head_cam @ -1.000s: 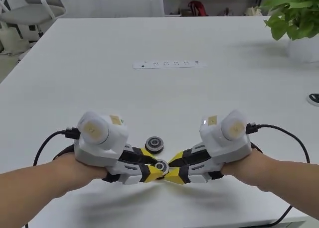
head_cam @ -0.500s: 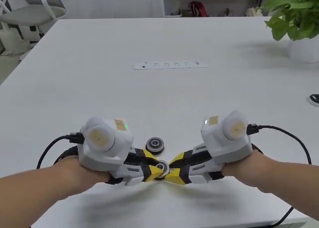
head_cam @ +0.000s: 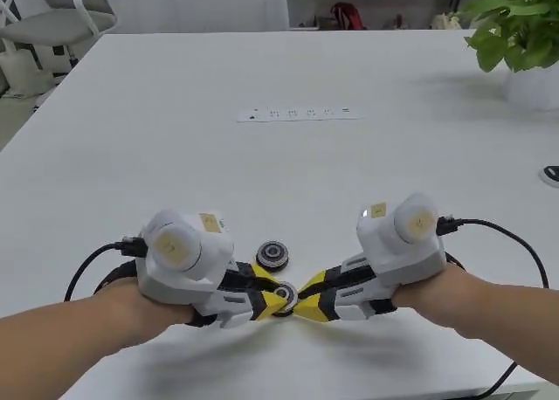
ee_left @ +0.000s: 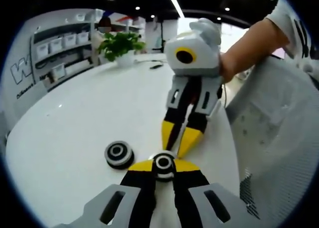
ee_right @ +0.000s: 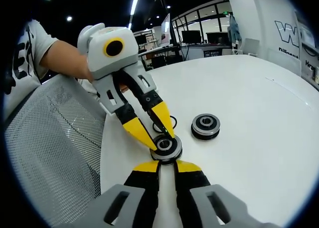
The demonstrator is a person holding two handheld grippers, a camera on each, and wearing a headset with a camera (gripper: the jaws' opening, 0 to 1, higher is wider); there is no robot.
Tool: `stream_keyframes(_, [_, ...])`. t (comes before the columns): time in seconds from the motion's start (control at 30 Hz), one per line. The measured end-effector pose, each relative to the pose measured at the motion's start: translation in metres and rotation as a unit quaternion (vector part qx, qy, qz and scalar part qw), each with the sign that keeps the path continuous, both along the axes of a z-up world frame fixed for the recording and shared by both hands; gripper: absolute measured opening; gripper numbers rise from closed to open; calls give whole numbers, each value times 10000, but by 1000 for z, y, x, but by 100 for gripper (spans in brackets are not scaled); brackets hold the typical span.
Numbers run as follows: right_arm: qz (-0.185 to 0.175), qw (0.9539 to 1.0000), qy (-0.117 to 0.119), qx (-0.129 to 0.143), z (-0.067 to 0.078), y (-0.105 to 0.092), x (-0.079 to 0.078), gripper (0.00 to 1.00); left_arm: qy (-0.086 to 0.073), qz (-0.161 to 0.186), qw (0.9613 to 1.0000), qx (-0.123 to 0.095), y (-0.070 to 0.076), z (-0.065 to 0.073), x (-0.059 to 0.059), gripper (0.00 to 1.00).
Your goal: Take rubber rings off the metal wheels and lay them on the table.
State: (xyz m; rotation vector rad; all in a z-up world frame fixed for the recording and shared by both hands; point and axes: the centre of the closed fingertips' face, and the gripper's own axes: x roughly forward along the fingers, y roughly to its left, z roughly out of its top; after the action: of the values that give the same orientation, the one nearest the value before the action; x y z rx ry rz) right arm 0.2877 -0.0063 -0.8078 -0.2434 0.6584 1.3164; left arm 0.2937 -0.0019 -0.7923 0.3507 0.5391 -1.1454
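Note:
A small metal wheel [head_cam: 284, 293] with a black rubber ring on its rim hangs just above the table, and my left gripper [head_cam: 278, 300] is shut on it. In the left gripper view the wheel [ee_left: 164, 163] sits between my yellow tips. My right gripper [head_cam: 302, 303] meets it from the right, its jaws closed on the wheel's rubber rim [ee_right: 167, 147]. A second ringed wheel [head_cam: 272, 253] lies flat on the table just beyond. A thin black ring [ee_right: 172, 122] lies on the table behind the held wheel.
A white power strip [head_cam: 300, 113] lies mid-table. A potted plant [head_cam: 515, 24] stands at the far right, with a dark object [head_cam: 550, 173] at the right edge. Cables trail from both grippers, and the table's front edge [head_cam: 288, 391] is close below them.
The left gripper has sunk slightly toward me with the wheel. Both grips look the same, and the second wheel has not moved.

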Motion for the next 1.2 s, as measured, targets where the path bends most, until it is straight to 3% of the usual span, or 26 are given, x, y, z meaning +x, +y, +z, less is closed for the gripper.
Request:
stream_keyframes(0.4, [-82,9999,97,37,0,-1,1,4,-13,52,10000,8,0,0,0,13])
stream_keyframes(0.43, [-201,9998,62,-15,-2,-2,4,0,-6,45,10000,1,-1,0,-1,13])
stream_keyframes(0.83, [-459,9983,358,14,-4,-3,8,0,-53,11,9999,95,0,-1,-1,12])
stream_keyframes(1.2, [-894,9927,738,323,4,-8,16,0,-79,33,9999,108,1,-1,0,12])
